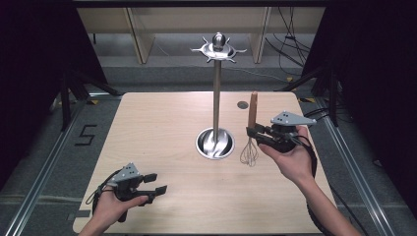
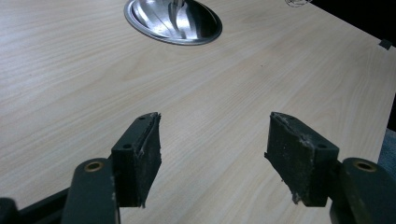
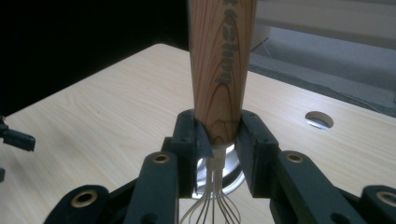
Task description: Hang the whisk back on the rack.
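Note:
A whisk (image 1: 251,132) with a wooden handle (image 3: 222,60) and wire loops (image 1: 249,154) stands upright, wires down, just right of the stand's base. My right gripper (image 1: 252,131) is shut on the lower end of the handle; in the right gripper view both pads (image 3: 201,140) press the wood and the wires (image 3: 211,205) hang below. A metal utensil stand (image 1: 216,78) rises from a round steel base (image 1: 215,143) to a hooked top ring (image 1: 218,49). My left gripper (image 1: 155,183) rests low at the table's front left, open, with nothing between its pads (image 2: 148,154).
The light wooden table (image 1: 157,123) has a small round hole (image 1: 242,104) behind the whisk. The steel base (image 2: 173,21) lies ahead of the left gripper. Dark curtains, floor rails and cables surround the table.

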Demonstrator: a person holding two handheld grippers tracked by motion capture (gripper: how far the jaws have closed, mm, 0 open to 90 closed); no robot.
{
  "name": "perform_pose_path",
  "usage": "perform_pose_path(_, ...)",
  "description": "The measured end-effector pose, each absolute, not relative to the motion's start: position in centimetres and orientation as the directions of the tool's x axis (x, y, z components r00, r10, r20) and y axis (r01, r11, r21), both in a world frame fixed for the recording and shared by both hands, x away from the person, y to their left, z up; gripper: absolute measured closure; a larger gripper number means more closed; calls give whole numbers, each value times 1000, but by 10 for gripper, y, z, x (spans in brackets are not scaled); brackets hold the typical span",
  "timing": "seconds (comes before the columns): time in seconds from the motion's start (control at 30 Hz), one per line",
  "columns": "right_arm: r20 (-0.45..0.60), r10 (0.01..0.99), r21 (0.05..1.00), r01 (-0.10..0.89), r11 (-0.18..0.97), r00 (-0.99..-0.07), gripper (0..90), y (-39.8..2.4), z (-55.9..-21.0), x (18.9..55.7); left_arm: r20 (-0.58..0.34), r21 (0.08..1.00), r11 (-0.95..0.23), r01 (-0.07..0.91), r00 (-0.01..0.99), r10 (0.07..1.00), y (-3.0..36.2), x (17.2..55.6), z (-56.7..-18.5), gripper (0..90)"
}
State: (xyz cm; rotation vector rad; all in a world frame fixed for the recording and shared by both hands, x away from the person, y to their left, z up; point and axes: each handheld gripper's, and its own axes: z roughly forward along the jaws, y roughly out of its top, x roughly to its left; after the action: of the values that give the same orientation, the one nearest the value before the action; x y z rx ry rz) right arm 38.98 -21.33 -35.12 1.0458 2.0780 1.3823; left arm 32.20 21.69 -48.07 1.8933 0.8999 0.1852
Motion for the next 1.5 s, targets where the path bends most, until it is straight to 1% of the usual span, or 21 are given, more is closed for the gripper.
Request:
perform_pose_path(0.13,97,791,901,392,188,-604,707,-210,-346,388,-250,831,-232,506,711,657,217,322,-481,342)
perform_pose_path(0.17,92,791,907,378,184,-605,707,-209,-345,389,-249,831,-232,505,712,656,217,322,-481,342)
perform_pose_path(0.23,115,792,902,397,170,-599,707,-207,-343,388,-250,831,-231,505,711,657,217,322,-480,342)
perform_pose_path(0.3,109,802,901,400,170,-587,707,-205,-339,388,-247,832,-234,502,714,655,217,322,-480,342)
perform_pose_path(0.47,128,792,901,404,159,-596,707,-202,-336,389,-243,832,-239,501,716,655,218,322,-480,342)
perform_pose_path(0.5,105,796,906,388,171,-596,707,-202,-334,390,-244,831,-238,502,715,655,218,322,-480,342)
perform_pose_path(0.6,116,792,900,400,172,-600,707,-201,-332,389,-244,832,-238,502,715,655,218,322,-480,342)
perform_pose_path(0.67,111,789,907,386,167,-604,707,-199,-330,391,-242,833,-239,500,716,654,218,322,-480,342)
perform_pose_path(0.7,134,795,898,412,154,-591,707,-198,-328,389,-242,833,-240,499,717,654,218,322,-480,342)
perform_pose_path(0.73,99,790,910,377,175,-605,707,-199,-328,391,-242,832,-240,500,717,654,218,322,-480,342)
perform_pose_path(0.77,113,797,910,383,156,-593,707,-197,-327,390,-249,834,-231,501,716,652,217,322,-480,342)
perform_pose_path(0.83,118,787,906,390,164,-606,707,-197,-326,391,-249,834,-232,501,716,652,218,322,-480,342)
perform_pose_path(0.9,97,788,913,370,173,-608,707,-196,-324,393,-249,834,-233,501,717,651,218,322,-480,342)
perform_pose_path(1.0,121,790,904,395,162,-601,707,-195,-322,392,-249,834,-233,500,717,651,218,322,-480,342)
perform_pose_path(1.13,96,789,915,366,170,-607,707,-195,-320,394,-249,833,-233,501,717,651,218,322,-480,342)
perform_pose_path(1.17,115,798,908,388,157,-592,707,-194,-319,392,-248,834,-234,500,718,651,218,322,-480,342)
perform_pose_path(1.27,99,796,915,369,163,-597,707,-194,-317,394,-247,834,-234,499,718,651,218,322,-480,342)
perform_pose_path(1.3,123,798,908,391,149,-590,707,-193,-316,393,-242,833,-242,498,720,650,218,322,-480,342)
perform_pose_path(1.43,109,797,912,379,157,-594,707,-193,-315,395,-242,833,-241,498,720,650,218,322,-480,342)
perform_pose_path(1.47,131,801,906,398,142,-584,707,-192,-314,393,-243,832,-241,499,719,651,218,322,-480,342)
perform_pose_path(1.5,115,802,914,379,146,-586,707,-192,-314,394,-249,833,-233,501,717,651,218,322,-480,342)
